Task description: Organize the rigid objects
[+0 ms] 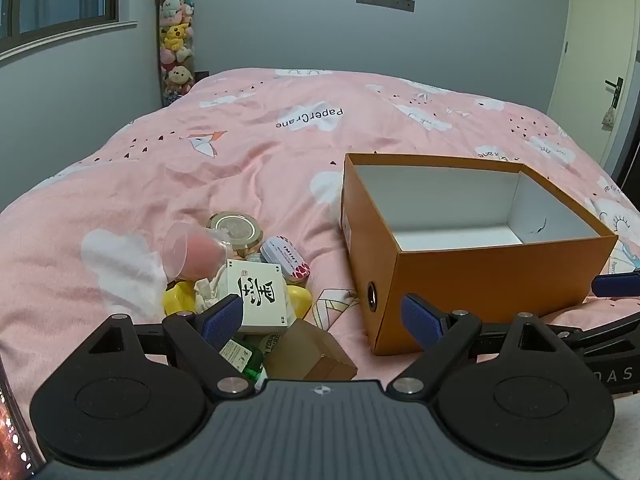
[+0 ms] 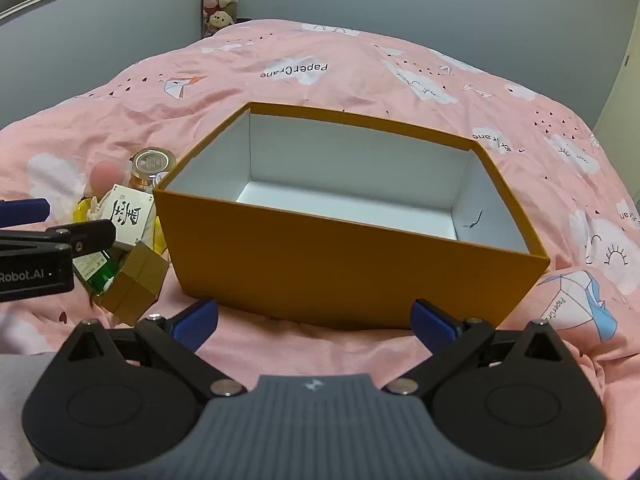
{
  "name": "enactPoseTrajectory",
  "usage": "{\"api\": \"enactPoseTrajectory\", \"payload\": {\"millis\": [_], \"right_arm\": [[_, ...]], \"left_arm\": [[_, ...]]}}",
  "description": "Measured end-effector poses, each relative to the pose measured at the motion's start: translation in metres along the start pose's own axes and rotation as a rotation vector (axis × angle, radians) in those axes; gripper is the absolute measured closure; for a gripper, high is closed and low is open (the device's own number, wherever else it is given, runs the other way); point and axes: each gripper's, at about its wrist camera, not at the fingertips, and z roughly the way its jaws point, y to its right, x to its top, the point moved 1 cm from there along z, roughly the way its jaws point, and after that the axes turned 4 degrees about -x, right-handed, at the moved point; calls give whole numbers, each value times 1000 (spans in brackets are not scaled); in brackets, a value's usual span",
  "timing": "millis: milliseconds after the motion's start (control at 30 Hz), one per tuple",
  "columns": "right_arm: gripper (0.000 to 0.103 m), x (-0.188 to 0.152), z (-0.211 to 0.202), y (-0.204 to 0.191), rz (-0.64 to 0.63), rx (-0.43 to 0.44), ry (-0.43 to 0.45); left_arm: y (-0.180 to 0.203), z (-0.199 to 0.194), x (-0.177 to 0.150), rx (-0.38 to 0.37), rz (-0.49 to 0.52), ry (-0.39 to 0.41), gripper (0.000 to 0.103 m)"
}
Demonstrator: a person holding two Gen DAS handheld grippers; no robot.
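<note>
Left wrist: my left hand-held gripper [image 1: 322,314] spread wide, empty, above the clutter pile [image 1: 248,280] left of the orange box [image 1: 472,268] on the bed [image 1: 240,152]. Right wrist: right hand-held gripper [image 2: 314,320] spread, empty, just before the box; pile to its left.

An open, empty orange box [image 1: 480,276] with white lining sits upright on the pink bed, and at its nine o'clock lies a touching heap of small containers [image 1: 256,276].
</note>
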Motion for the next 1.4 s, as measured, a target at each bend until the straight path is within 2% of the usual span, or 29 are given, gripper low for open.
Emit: {"api": "enactPoseTrajectory", "payload": {"millis": [1400], "right_arm": [[3, 0, 4, 4, 18, -22, -33]], "left_arm": [[-2, 4, -4, 3, 5, -15, 0]]}}
